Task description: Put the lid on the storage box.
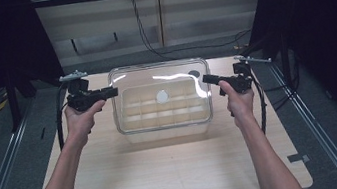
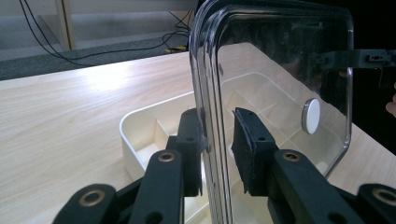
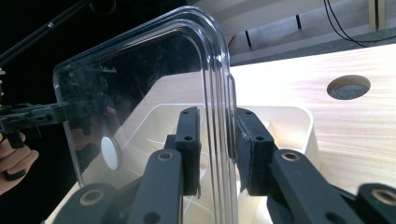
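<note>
A clear plastic lid (image 1: 153,74) with a white round knob (image 1: 162,96) hangs level above a cream compartment tray (image 1: 167,131) on the wooden table. My left gripper (image 1: 113,91) is shut on the lid's left rim and my right gripper (image 1: 206,79) on its right rim. In the left gripper view the jaws (image 2: 217,140) pinch the lid's edge (image 2: 280,70), with the knob (image 2: 311,115) and tray (image 2: 140,123) beyond. The right gripper view has its jaws (image 3: 217,135) clamped on the rim of the lid (image 3: 140,79), over the tray (image 3: 299,116).
The light wooden table (image 1: 168,175) has bare room in front of the tray and on both sides. A round hole (image 3: 349,87) sits in the tabletop behind the tray. Dark curtains flank the table, and cables run across the floor at the back.
</note>
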Demonstrator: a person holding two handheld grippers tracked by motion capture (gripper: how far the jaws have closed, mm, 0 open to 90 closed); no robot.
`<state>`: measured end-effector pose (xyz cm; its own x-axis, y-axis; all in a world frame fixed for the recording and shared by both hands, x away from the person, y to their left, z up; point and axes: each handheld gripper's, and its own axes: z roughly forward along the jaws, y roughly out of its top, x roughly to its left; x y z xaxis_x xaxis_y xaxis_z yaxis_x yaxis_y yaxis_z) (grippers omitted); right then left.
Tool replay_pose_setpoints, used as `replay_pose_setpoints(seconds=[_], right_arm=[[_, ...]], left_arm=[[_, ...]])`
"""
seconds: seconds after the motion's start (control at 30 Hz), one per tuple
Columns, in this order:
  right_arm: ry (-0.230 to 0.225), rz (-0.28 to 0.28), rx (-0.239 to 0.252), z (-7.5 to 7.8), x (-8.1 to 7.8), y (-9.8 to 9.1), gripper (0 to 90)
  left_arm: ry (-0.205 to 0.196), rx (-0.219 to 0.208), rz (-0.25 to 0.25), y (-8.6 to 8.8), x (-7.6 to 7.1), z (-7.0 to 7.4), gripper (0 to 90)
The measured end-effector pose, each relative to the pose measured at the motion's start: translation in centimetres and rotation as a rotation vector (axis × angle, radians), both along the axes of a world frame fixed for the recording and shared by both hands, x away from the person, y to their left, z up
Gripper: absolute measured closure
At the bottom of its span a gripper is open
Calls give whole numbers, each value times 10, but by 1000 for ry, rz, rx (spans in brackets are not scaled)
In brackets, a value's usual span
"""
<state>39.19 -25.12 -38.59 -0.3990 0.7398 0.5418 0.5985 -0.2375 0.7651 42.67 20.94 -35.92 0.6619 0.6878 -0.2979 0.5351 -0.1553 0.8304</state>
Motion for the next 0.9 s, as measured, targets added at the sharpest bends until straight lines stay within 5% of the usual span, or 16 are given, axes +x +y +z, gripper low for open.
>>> replay_pose_setpoints(seconds=[0.4,0.9], right_arm=[[26,8,-28,-3,13,3,722],[68,-9,-28,-17,26,1,702]], left_arm=[[31,32,9,1,12,-6,714],[88,-14,31,-1,27,-20,710]])
